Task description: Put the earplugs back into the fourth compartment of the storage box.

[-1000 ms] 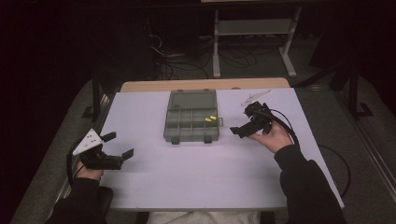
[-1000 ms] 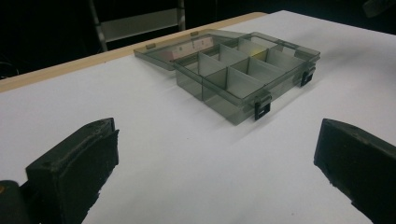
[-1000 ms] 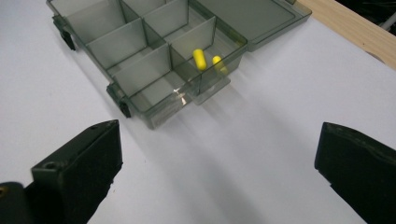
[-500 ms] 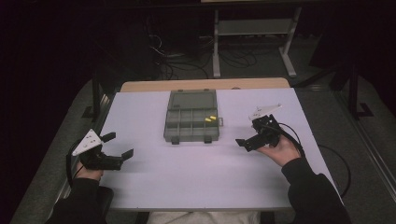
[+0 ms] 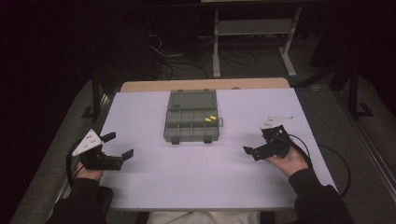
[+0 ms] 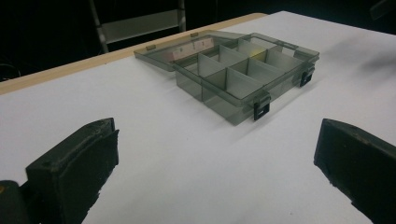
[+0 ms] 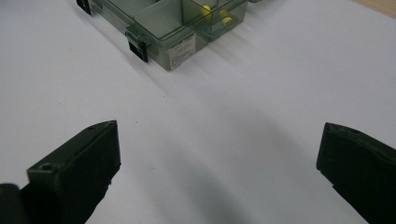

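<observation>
White bench (image 5: 154,186), dark room behind. Box (image 5: 191,116) at centre, lid open, yellow parts (image 5: 210,119) in right compartment. My right claw (image 5: 252,150) has withdrawn from box toward near edge, spread, empty. Left claw (image 5: 119,144) unmoved, spread. Judgement: placement finished.

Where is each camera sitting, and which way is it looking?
High view: above the person's side, looking down at the table, both hands and forearms, left gripper, right gripper.
Left gripper view: on the left gripper, facing the open box.
Right gripper view: on the right gripper, facing the box's corner.
All share the box.
</observation>
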Demonstrator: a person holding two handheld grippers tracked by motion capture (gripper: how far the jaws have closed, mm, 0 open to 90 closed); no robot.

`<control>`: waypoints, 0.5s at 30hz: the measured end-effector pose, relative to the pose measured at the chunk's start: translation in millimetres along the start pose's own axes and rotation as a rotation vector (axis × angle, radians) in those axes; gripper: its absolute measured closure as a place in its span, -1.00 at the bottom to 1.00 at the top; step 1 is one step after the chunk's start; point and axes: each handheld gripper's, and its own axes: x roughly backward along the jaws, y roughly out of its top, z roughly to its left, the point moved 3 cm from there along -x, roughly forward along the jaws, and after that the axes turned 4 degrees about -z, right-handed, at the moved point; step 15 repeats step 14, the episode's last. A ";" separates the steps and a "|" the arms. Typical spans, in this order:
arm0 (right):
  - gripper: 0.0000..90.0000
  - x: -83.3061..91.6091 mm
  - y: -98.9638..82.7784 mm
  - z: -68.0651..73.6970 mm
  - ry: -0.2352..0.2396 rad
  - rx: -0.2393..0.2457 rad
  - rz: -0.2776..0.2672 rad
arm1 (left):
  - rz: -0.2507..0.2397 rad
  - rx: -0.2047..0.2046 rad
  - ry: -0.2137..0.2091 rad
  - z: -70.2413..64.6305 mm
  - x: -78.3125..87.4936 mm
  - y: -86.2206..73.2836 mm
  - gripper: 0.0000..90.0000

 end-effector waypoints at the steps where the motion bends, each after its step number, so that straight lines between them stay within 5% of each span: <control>1: -1.00 1.5 -2.0 0.1 -0.003 -0.007 -0.005 | 0.001 0.000 0.000 0.0 0.0 0.0 -1.00; 15: -1.00 27.9 -25.1 3.3 -0.018 -0.071 -0.110 | 0.004 -0.005 -0.013 -0.8 -1.1 0.3 -1.00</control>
